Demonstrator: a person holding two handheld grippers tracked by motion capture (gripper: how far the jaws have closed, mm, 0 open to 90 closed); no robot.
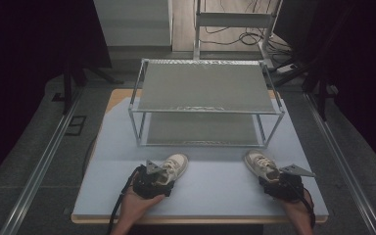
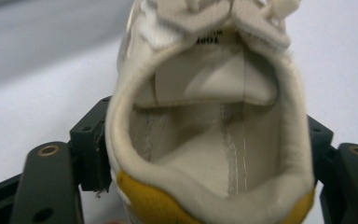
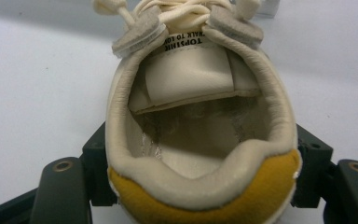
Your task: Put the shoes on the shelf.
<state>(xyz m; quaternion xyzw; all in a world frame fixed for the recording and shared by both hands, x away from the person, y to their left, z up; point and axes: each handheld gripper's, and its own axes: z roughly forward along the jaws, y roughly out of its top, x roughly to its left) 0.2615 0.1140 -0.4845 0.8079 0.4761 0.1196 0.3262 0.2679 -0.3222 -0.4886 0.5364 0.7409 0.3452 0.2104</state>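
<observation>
A pale blue table (image 1: 210, 188) fills the foreground. At its near edge, the left gripper (image 1: 152, 181) clamps the heel of the left shoe (image 1: 175, 165), and the right gripper (image 1: 283, 185) clamps the right shoe (image 1: 260, 164). Both hands reach forward. Beyond stands a two-tier metal rack (image 1: 205, 100).

Two cream sneakers, yellow heel tabs, upright on table. Left shoe (image 1: 175, 165) toe points forward-right. Right shoe (image 1: 260, 163) toe points forward-left.
</observation>
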